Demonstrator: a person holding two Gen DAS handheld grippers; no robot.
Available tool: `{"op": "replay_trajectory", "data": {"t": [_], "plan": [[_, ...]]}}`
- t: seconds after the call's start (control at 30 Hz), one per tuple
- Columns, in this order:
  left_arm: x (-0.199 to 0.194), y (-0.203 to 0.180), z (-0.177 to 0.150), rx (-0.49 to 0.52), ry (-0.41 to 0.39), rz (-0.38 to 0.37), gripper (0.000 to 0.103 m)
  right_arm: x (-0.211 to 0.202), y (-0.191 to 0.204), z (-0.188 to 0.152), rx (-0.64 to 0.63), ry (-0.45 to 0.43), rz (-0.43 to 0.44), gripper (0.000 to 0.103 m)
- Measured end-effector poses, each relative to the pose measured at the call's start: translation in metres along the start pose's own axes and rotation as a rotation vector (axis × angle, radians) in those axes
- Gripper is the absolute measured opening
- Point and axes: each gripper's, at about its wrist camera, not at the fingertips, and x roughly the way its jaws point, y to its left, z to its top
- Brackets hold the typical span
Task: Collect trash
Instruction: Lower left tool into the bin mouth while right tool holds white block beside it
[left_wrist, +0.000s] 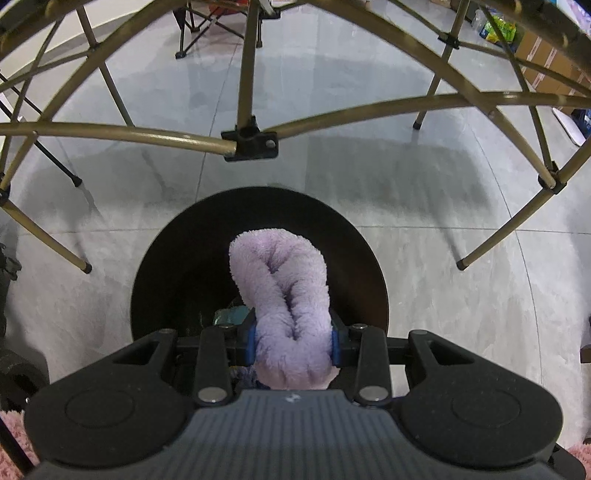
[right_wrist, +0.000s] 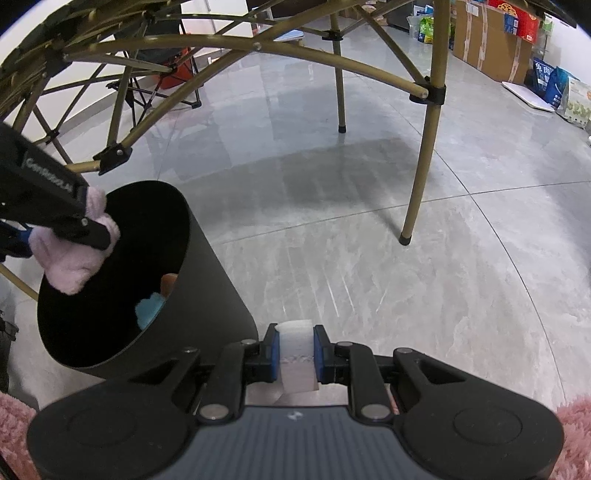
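The lower end of the fluffy lilac cloth (left_wrist: 291, 295) disappears behind the left gripper (left_wrist: 293, 341) body. Inside the black bin (right_wrist: 207, 266), the bottom is lost in shadow; a teal scrap (right_wrist: 149, 310) and an orange-brown piece (right_wrist: 169, 282) are partly cut off by the rim, and what they are cannot be told. The white strip (right_wrist: 297, 354) between the right gripper (right_wrist: 295, 356) fingers runs under the housing. Print on the cardboard boxes (right_wrist: 487, 40) is too small to read.
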Motion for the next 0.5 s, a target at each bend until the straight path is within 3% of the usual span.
{"op": "replay_trajectory", "data": {"t": [0.5], "plan": [[0.021, 0.004, 0.000, -0.037, 0.100, 0.004, 0.036, 0.006, -0.001, -0.003, -0.007, 0.026, 0.002, 0.017]]}}
